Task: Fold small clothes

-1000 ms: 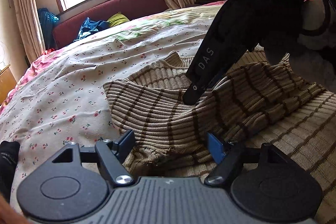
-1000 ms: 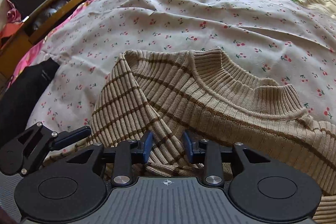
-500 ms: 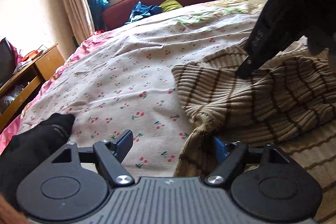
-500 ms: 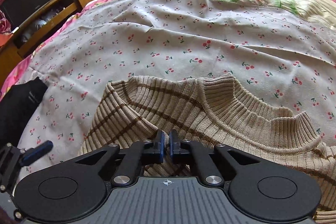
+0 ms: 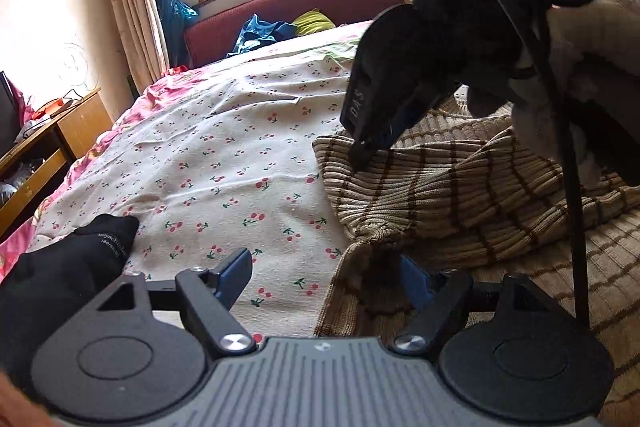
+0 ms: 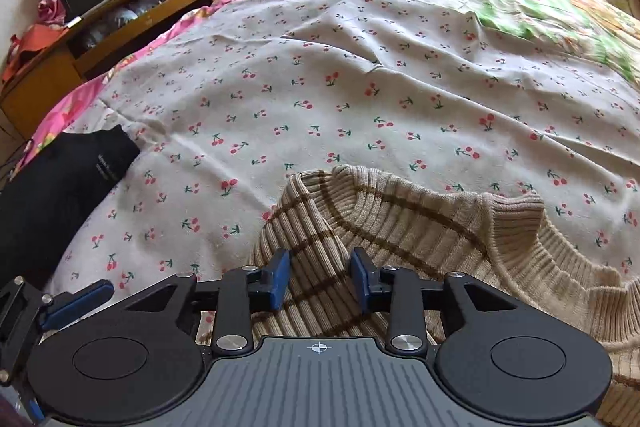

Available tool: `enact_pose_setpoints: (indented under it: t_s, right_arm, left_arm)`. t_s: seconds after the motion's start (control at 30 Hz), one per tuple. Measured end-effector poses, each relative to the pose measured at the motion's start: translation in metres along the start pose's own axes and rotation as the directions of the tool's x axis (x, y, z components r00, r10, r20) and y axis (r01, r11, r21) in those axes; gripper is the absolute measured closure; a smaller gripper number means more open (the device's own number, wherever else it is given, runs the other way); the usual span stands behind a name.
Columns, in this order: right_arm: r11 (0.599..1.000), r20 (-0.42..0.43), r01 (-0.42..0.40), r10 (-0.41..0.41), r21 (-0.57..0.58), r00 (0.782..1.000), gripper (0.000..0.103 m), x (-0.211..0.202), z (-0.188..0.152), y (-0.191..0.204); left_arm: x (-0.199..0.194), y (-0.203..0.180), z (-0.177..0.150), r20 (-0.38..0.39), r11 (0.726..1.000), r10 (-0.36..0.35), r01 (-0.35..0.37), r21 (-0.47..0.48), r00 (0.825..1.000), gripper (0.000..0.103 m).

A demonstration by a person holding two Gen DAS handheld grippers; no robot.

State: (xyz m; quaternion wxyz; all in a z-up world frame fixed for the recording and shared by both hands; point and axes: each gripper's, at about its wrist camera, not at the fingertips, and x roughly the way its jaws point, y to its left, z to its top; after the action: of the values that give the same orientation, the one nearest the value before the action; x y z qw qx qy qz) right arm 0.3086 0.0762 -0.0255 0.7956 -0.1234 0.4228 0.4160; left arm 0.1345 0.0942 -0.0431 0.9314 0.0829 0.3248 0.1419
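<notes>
A beige ribbed sweater with brown stripes [image 5: 460, 195] lies on the cherry-print bedsheet [image 5: 240, 155], its sleeve folded over the body. My left gripper [image 5: 324, 279] is open at the sweater's left edge; its right finger is partly under a fold. My right gripper [image 6: 318, 279] is open, its jaws apart over the folded sleeve [image 6: 316, 227] near the ribbed collar [image 6: 520, 227]. It shows in the left wrist view [image 5: 368, 151], with its tip on the sweater.
A black garment [image 5: 68, 259] lies on the bed at the left, also in the right wrist view [image 6: 60, 179]. A wooden cabinet [image 6: 132, 11] stands beside the bed. A maroon headboard bench [image 5: 288, 7] with blue and yellow clothes is at the far end.
My right gripper was shut on the sleeve half a second ago and has now opened, letting it go. My left gripper has stayed open and shifted left off the sweater.
</notes>
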Motion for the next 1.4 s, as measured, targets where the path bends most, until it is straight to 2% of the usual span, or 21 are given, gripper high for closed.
enact_pose_setpoints:
  t_s: [0.03, 0.07, 0.17, 0.23, 0.3, 0.43, 0.53, 0.63, 0.73, 0.83, 0.9, 0.93, 0.97, 1.0, 1.07, 1.13, 1.23, 1.4]
  right_arm:
    - [1.000, -0.001, 0.000, 0.000, 0.003, 1.000, 0.090, 0.002, 0.003, 0.002]
    - [1.000, 0.002, 0.002, -0.002, 0.011, 1.000, 0.094, 0.004, 0.006, 0.002]
    - [0.999, 0.005, 0.025, -0.025, 0.026, 1.000, 0.097, 0.011, 0.012, 0.005]
    - [0.999, 0.003, 0.028, -0.028, 0.041, 1.000, 0.097, 0.016, 0.014, 0.006]
    - [0.999, -0.004, 0.020, -0.019, 0.042, 1.000, 0.097, 0.022, 0.014, 0.009]
    - [0.997, 0.002, 0.020, -0.020, 0.078, 1.000, 0.092, 0.021, 0.014, 0.010]
    - [0.993, 0.076, 0.022, -0.031, 0.119, 0.997, 0.089, -0.009, 0.007, 0.002]
    - [0.993, 0.119, 0.035, -0.049, 0.110, 0.992, 0.089, -0.042, -0.013, -0.002]
    - [0.992, 0.110, 0.024, -0.038, 0.128, 0.993, 0.086, -0.060, -0.038, -0.009]
    - [0.995, 0.081, 0.074, -0.080, 0.074, 0.994, 0.086, -0.052, -0.038, -0.009]
    - [0.997, 0.067, 0.038, -0.042, 0.066, 0.997, 0.082, -0.041, -0.029, -0.012]
    - [0.998, 0.069, 0.030, -0.035, 0.064, 0.997, 0.074, -0.035, -0.024, -0.013]
    - [0.998, 0.071, 0.026, -0.030, 0.057, 0.997, 0.071, -0.028, -0.019, -0.013]
    - [0.999, 0.063, 0.015, -0.018, 0.046, 0.998, 0.070, -0.020, -0.013, -0.012]
    - [0.999, 0.028, 0.003, -0.004, 0.039, 1.000, 0.069, -0.002, -0.004, -0.012]
    - [0.999, 0.005, -0.023, 0.023, 0.031, 1.000, 0.068, 0.010, 0.001, -0.010]
    - [1.000, -0.002, -0.008, 0.008, 0.006, 1.000, 0.083, 0.016, 0.007, -0.002]
    - [0.999, 0.026, -0.001, -0.001, 0.053, 1.000, 0.097, 0.019, 0.018, -0.004]
  left_arm:
    - [0.001, 0.001, -0.001, -0.011, 1.000, 0.008, -0.008, -0.005, 1.000, 0.012]
    - [0.005, 0.003, -0.001, -0.024, 1.000, 0.020, -0.020, -0.014, 1.000, 0.012]
    - [0.012, 0.021, -0.003, -0.068, 0.993, 0.055, -0.062, -0.102, 0.996, 0.012]
    - [0.016, 0.036, -0.005, -0.095, 0.981, 0.048, -0.065, -0.182, 0.994, 0.012]
    - [0.020, 0.042, -0.007, -0.124, 0.975, 0.028, -0.054, -0.217, 0.992, 0.012]
    - [0.012, 0.032, -0.007, -0.085, 0.986, 0.045, -0.058, -0.158, 0.995, 0.012]
    - [0.004, 0.030, -0.003, -0.031, 0.986, 0.070, -0.074, -0.149, 0.997, 0.012]
    - [-0.001, 0.021, 0.001, 0.017, 0.991, 0.086, -0.084, -0.102, 0.996, 0.012]
    - [0.002, 0.005, 0.001, 0.002, 0.997, 0.076, -0.076, -0.019, 0.997, 0.012]
    - [0.001, -0.007, 0.000, 0.008, 0.996, 0.081, -0.081, 0.043, 0.997, 0.012]
    - [0.005, -0.014, 0.002, 0.029, 0.992, 0.094, -0.096, 0.078, 0.995, 0.011]
    - [0.008, -0.018, 0.002, 0.034, 0.990, 0.097, -0.100, 0.096, 0.995, 0.011]
    - [0.012, -0.020, 0.002, 0.033, 0.989, 0.096, -0.099, 0.108, 0.995, 0.011]
    - [0.016, -0.020, 0.002, 0.031, 0.989, 0.093, -0.095, 0.111, 0.995, 0.012]
    - [0.020, -0.013, 0.003, 0.019, 0.994, 0.082, -0.083, 0.076, 0.996, 0.014]
    - [0.023, 0.003, 0.004, -0.004, 0.998, 0.064, -0.064, -0.004, 0.998, 0.028]
    - [0.026, 0.028, 0.002, -0.027, 0.991, 0.011, -0.014, -0.134, 1.000, 0.035]
    - [0.019, 0.040, -0.001, 0.008, 0.979, 0.019, -0.017, -0.204, 1.000, 0.035]
